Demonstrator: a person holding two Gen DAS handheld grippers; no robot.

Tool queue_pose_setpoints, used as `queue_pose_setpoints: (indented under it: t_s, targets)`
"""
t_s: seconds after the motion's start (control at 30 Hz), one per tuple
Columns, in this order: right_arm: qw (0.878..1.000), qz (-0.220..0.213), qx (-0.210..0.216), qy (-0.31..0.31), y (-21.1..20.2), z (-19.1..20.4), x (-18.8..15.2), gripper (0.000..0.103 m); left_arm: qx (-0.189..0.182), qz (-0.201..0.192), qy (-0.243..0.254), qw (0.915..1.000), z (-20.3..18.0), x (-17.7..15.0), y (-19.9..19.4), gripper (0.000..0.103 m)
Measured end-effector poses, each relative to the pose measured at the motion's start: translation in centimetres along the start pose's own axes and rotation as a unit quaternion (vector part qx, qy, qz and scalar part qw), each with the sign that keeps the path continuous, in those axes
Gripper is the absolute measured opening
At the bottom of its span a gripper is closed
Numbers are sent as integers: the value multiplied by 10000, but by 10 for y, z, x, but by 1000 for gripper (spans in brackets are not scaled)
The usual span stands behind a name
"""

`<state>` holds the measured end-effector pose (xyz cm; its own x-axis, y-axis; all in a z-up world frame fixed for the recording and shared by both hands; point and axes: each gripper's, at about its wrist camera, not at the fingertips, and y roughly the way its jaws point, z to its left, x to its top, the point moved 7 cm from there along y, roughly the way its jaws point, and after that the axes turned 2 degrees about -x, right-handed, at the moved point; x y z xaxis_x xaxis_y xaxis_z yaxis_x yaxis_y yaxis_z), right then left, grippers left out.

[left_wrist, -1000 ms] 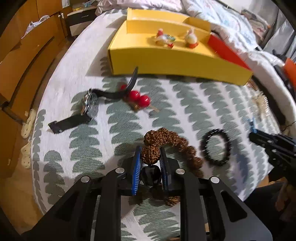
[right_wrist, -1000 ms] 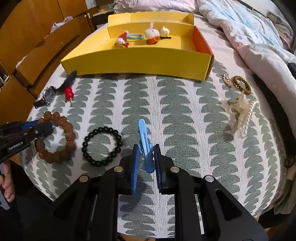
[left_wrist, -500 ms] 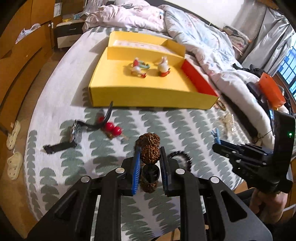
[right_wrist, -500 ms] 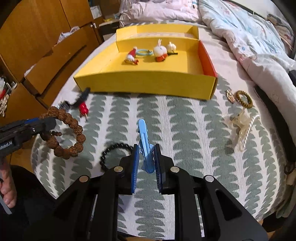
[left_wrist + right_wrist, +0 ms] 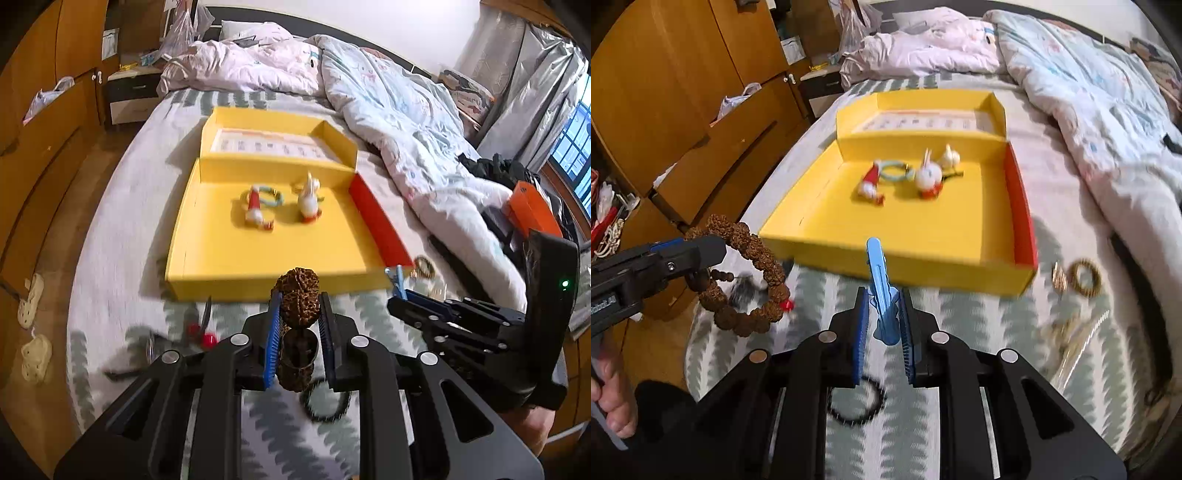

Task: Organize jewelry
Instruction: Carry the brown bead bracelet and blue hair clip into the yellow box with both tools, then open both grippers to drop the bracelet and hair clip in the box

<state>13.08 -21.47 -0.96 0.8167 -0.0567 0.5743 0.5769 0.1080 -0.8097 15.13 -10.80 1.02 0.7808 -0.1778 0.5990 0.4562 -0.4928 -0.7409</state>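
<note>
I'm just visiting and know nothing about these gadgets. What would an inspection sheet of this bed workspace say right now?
Surface: leaf-patterned bedspread.
Job's things: yellow tray holding small ornaments; black bead bracelet and gold hair ties lying on the spread.
Clutter: orange box, slippers.
Grippers: left gripper shut on brown bead bracelet; right gripper shut on blue hair clip.
Cables: nothing seen.
Surroundings: rumpled duvet, wooden wardrobe.
</note>
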Motion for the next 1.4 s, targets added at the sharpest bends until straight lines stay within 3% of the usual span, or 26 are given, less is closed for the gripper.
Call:
queue_pose_setpoints:
  t_s: [0.23, 0.4, 0.57, 0.7, 0.93, 1.13, 1.2, 1.27, 1.33, 1.4]
  targets:
    - [9996, 265, -93, 74, 43, -21, 56, 17, 148, 54, 91, 9998, -2, 51, 31, 20]
    - [9979, 630, 11, 127, 87, -29, 67, 17, 182, 286, 33, 9994, 6, 69, 72, 20]
    - [9955, 942, -54, 83, 122, -35, 68, 17, 136, 639, -12, 9979, 15, 69, 110, 20]
    - [9930, 1168, 25, 170, 144, -40, 67, 17, -313, 973, -151, 9946, 18, 61, 131, 20]
    - [9910, 1326, -86, 189, 163, -48, 68, 18, -435, 1302, -436, 9896, 43, 50, 157, 20]
    - [9900, 1395, -84, 188, 175, -47, 70, 18, -357, 1280, -406, 9903, 55, 50, 163, 20]
    - [9902, 1378, -91, 197, 177, -46, 71, 19, -303, 1336, -419, 9897, 61, 48, 166, 23]
    - [9906, 1355, -52, 186, 176, -44, 70, 22, -149, 1346, -393, 9900, 66, 49, 169, 41]
    - [9915, 1292, -40, 178, 175, -44, 73, 23, -39, 1262, -377, 9913, 70, 51, 166, 51]
    - [9926, 1206, -72, 148, 171, -44, 76, 25, -6, 1181, -350, 9924, 71, 54, 161, 54]
